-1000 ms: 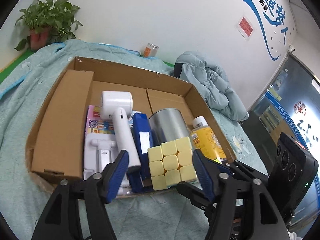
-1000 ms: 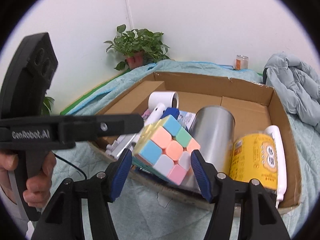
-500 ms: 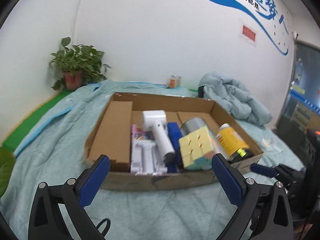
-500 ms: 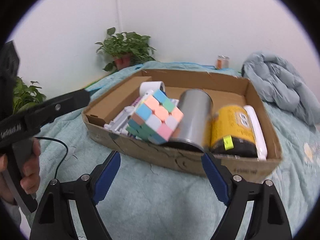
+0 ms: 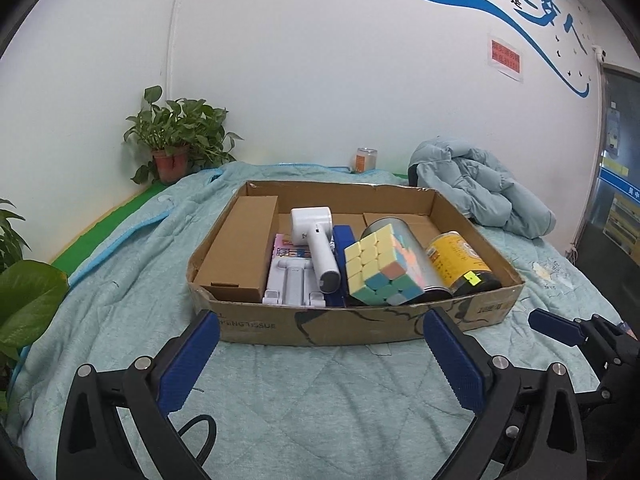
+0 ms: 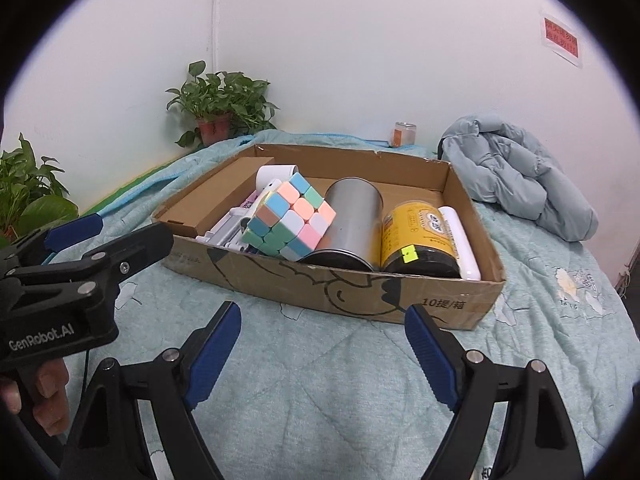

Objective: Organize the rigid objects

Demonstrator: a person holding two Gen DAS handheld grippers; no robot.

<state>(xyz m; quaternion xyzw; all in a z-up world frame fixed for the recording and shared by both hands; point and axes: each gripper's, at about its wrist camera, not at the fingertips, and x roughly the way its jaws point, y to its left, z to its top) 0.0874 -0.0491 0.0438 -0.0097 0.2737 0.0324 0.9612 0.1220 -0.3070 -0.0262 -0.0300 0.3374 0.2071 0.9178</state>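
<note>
Through my left camera the cardboard box (image 5: 256, 326) reads "TISSUE" on its near wall. My left gripper (image 5: 320, 364) stands spread wide over the quilt (image 5: 320, 400), empty. The pastel puzzle cube (image 5: 380, 270) lies tilted inside the box, against the silver tin (image 5: 424, 264).

Through my right camera, the other tool reads "GenRobot.AI" (image 6: 42, 338). My right gripper (image 6: 324, 348) gapes, holding nothing.

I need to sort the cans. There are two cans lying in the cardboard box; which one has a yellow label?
The yellow-labelled can, lying nearest the box's right wall beside a white bottle. The other, the plain silver can, is bare metal and lies between it and the puzzle cube.
</note>
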